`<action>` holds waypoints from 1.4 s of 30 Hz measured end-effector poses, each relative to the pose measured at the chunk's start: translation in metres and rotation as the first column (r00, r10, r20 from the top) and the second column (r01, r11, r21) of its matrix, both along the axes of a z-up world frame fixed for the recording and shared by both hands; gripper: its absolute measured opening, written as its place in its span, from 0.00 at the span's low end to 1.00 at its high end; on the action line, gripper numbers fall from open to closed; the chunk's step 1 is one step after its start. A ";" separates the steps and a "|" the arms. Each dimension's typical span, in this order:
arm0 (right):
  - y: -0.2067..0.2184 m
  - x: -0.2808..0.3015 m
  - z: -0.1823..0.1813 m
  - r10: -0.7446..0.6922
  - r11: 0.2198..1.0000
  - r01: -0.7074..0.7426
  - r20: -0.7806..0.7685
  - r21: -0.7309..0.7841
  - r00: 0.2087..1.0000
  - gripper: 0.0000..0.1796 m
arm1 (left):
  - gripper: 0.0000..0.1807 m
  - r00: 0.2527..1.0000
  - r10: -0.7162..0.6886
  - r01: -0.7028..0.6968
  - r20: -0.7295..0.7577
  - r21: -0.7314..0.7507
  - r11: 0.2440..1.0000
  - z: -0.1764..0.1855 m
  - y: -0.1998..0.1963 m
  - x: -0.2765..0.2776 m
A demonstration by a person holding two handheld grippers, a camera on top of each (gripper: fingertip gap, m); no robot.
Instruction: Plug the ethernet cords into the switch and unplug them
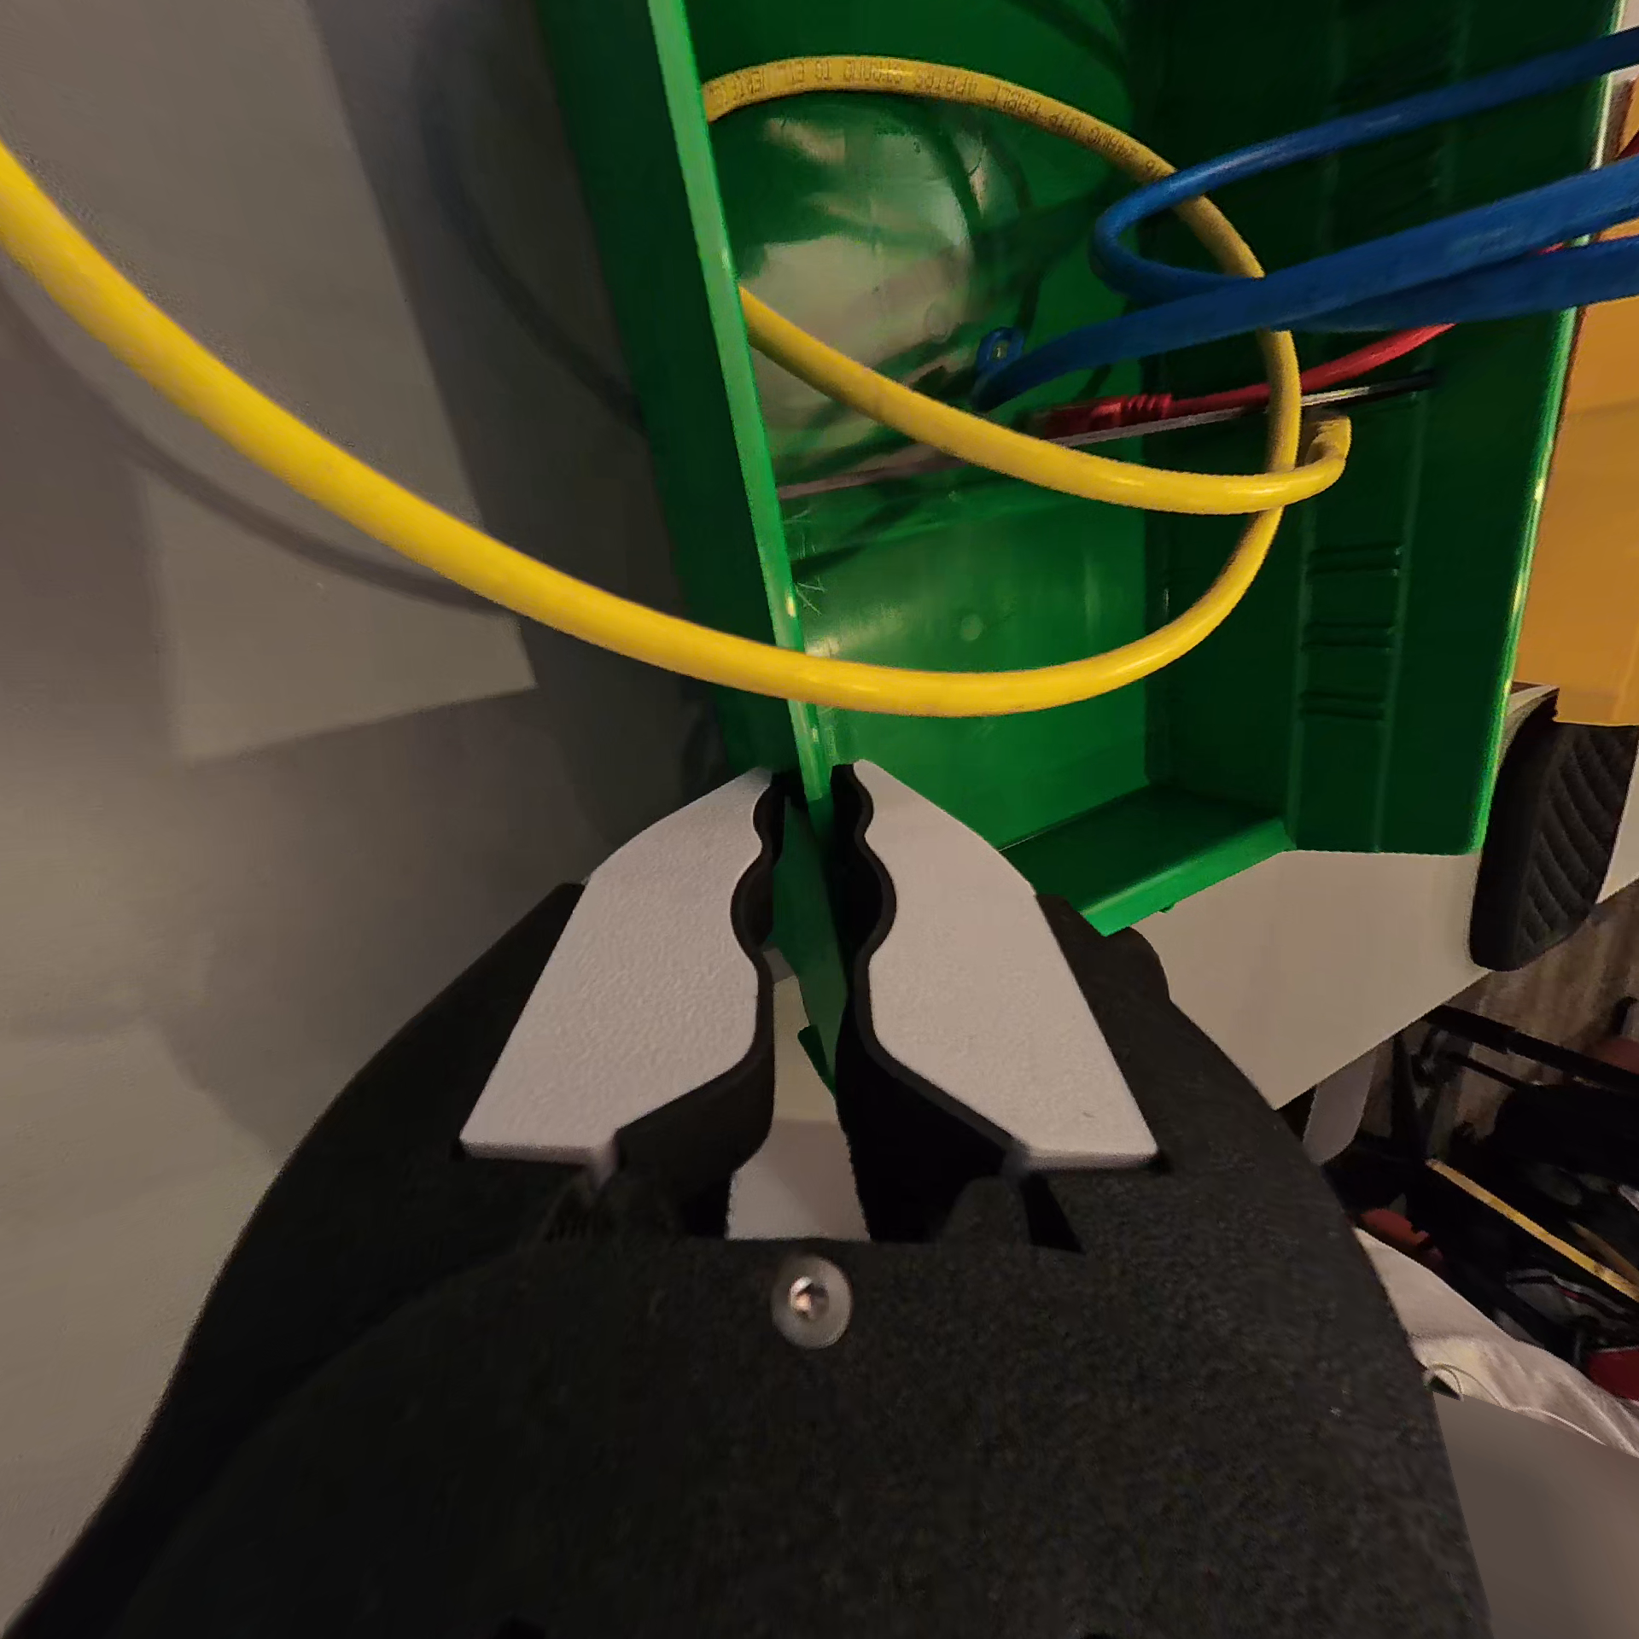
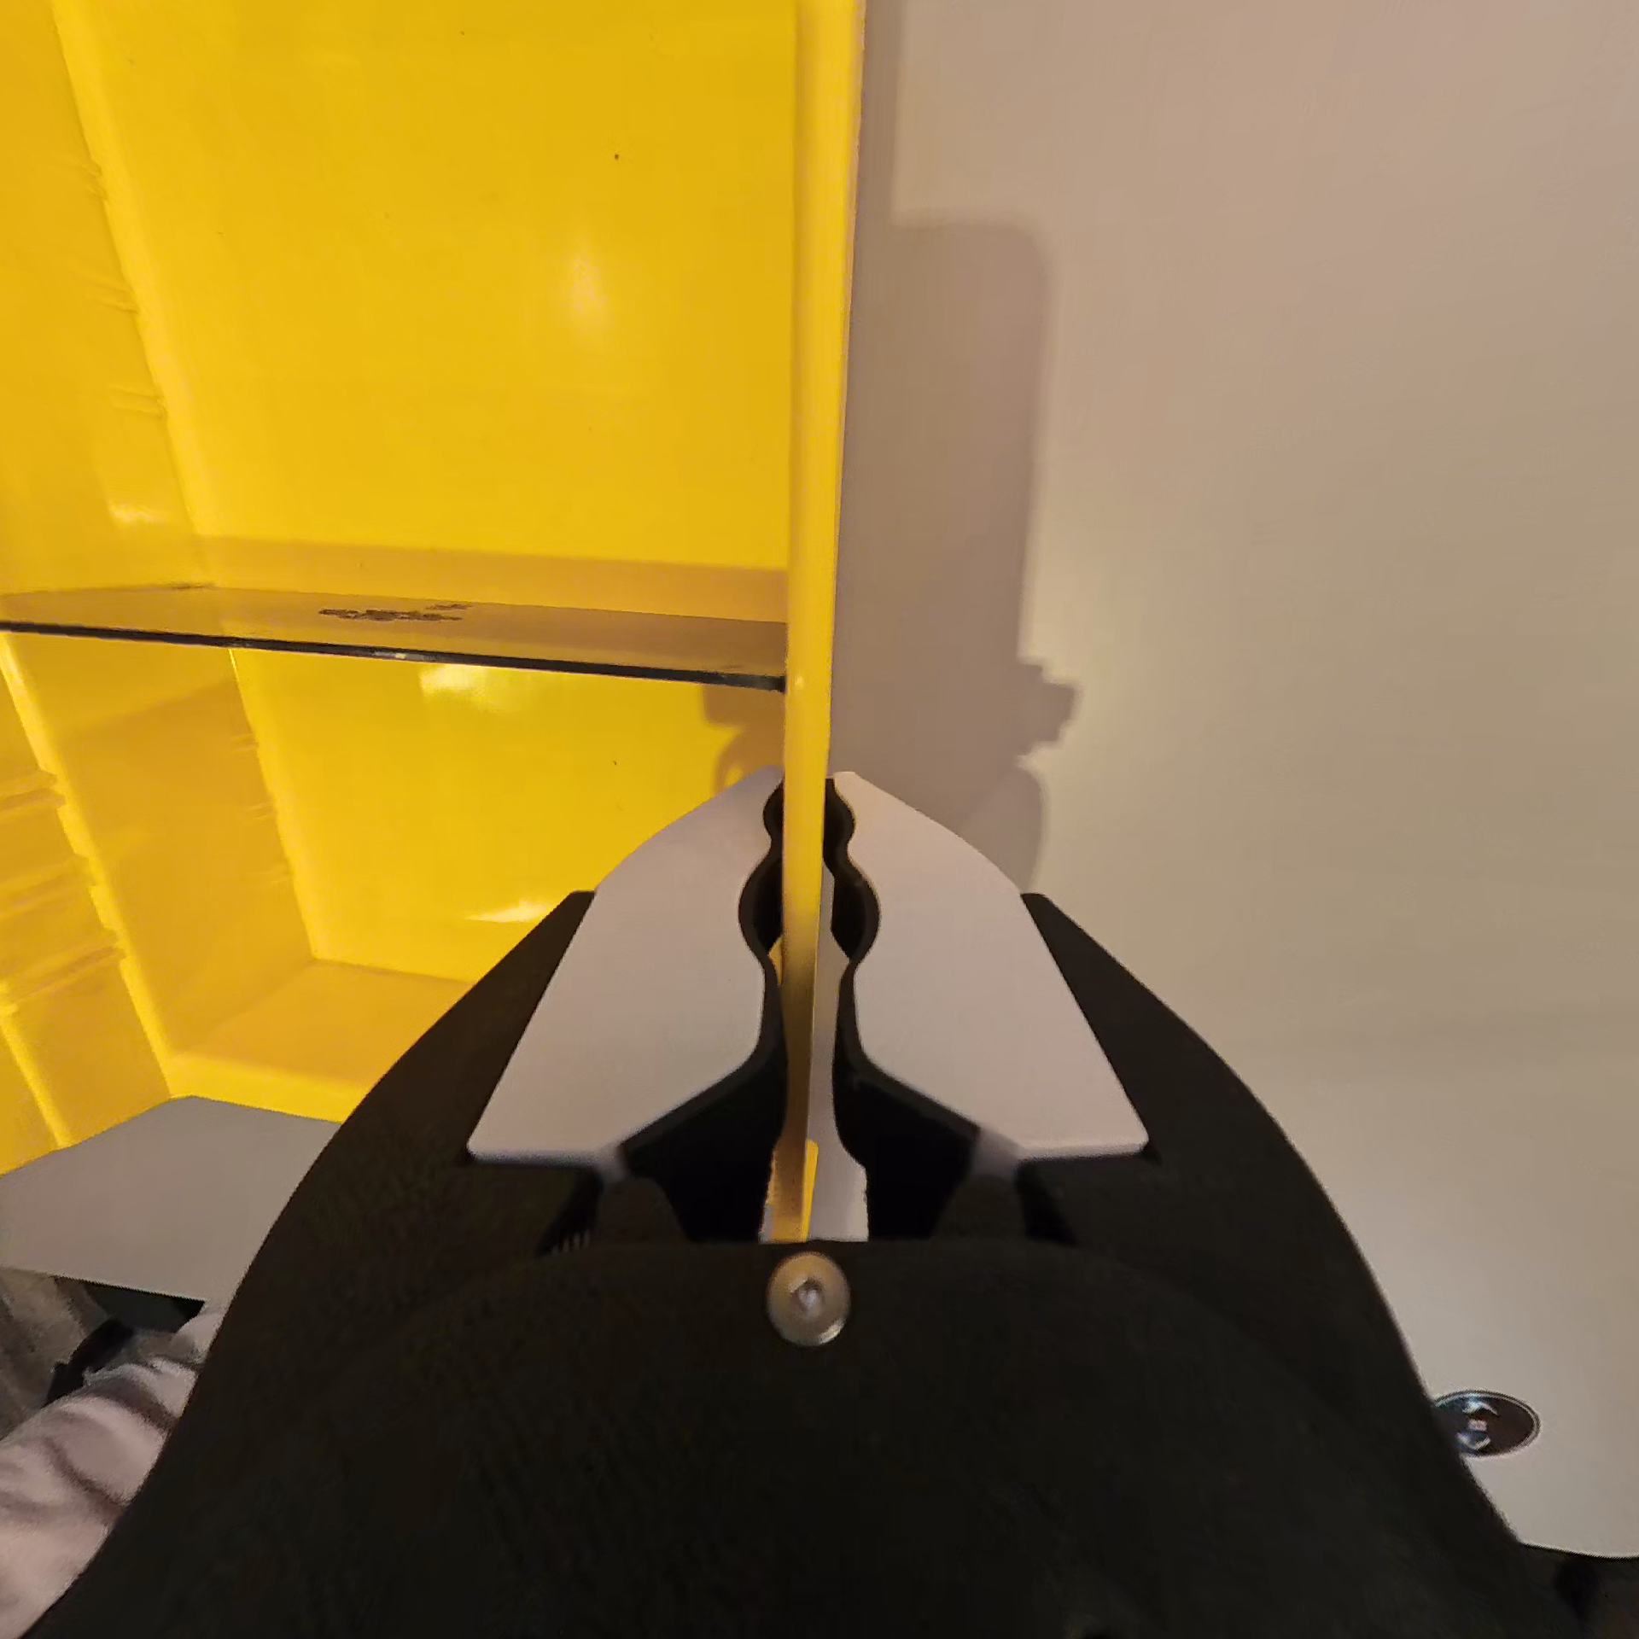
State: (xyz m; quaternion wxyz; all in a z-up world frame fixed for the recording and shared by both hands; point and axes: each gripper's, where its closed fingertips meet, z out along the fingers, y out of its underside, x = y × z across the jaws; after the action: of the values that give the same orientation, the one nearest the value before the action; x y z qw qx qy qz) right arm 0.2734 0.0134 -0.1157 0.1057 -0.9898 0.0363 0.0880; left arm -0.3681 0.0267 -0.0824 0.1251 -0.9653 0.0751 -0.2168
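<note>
With my left gripper point(image 1: 811, 780) clamped on the green bin point(image 1: 1224, 834) wall and my right gripper point(image 2: 807, 785) pinching the yellow bin point(image 2: 825, 443) wall, I judge I should pull both evenly, minding the draped yellow cord point(image 1: 355, 497).

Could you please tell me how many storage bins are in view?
2: a green bin holding cables, its wall gripped by the left hand-held gripper, and a yellow bin, gripped by the right hand-held gripper. Others may be out of frame.

Bench: white top point(image 2: 1286, 621), warm light, soft shadows.
Clutter: dark, indistinct items point(image 1: 1525, 1180) at 4 o'clock, below bench edge.
</note>
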 end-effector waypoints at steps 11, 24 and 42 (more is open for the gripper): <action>0.008 -0.001 0.000 0.041 0.999 -0.041 0.079 0.001 0.996 0.04 | 0.04 0.999 0.016 -0.015 -0.030 0.031 0.999 0.000 0.006 -0.008; 0.008 -0.002 -0.001 0.096 0.993 -0.100 0.069 0.056 0.993 0.04 | 0.09 0.993 0.085 -0.084 0.087 -0.018 0.996 0.004 0.000 -0.006; 0.006 0.027 -0.001 -0.012 0.998 0.011 0.010 0.067 1.000 0.04 | 0.10 0.992 0.100 -0.108 0.077 0.098 0.989 0.037 -0.009 -0.012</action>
State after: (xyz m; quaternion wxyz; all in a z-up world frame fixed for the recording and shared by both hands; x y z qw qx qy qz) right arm 0.3002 0.0192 -0.1167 0.1396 -0.9859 0.0385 0.0833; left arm -0.3799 0.0177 -0.0456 0.1880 -0.9517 0.0311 -0.2406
